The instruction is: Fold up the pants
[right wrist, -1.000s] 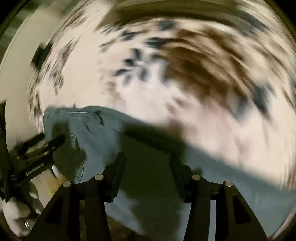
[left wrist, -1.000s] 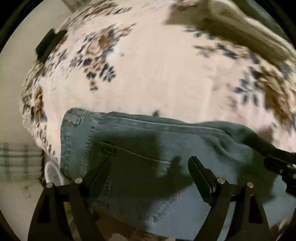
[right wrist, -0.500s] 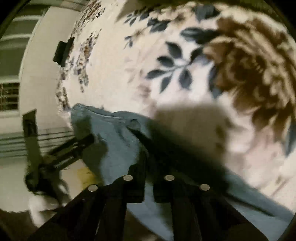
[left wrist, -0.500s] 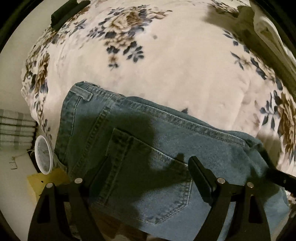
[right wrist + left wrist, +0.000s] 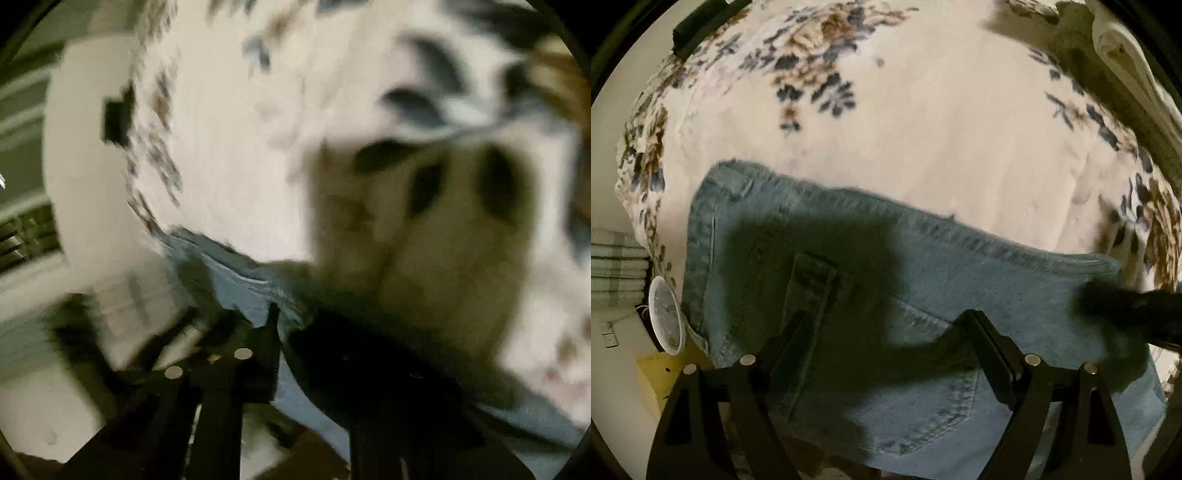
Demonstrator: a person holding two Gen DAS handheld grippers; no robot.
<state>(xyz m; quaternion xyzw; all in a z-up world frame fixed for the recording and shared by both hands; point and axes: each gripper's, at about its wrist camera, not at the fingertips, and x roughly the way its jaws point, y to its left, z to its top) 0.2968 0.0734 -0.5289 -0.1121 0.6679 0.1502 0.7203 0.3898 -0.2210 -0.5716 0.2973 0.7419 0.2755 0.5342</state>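
Blue denim pants (image 5: 979,273) lie on a floral blanket (image 5: 942,140), waistband at the left, back pocket facing up. My left gripper (image 5: 886,328) is open, its fingers hovering over the back pocket. My right gripper (image 5: 273,314) is shut on the edge of the pants (image 5: 243,280) and the view is blurred with motion. The right gripper also shows as a dark blurred shape in the left wrist view (image 5: 1137,306), at the right end of the pants.
A black flat object (image 5: 701,18) lies at the far left edge of the bed. A white round fan (image 5: 666,321) and a yellow box (image 5: 661,373) stand on the floor at left. A light folded cloth (image 5: 1126,44) lies at the far right.
The right gripper closed on the pants edge and is now moving fast. The left gripper stayed open and drew slightly closer to the pants.
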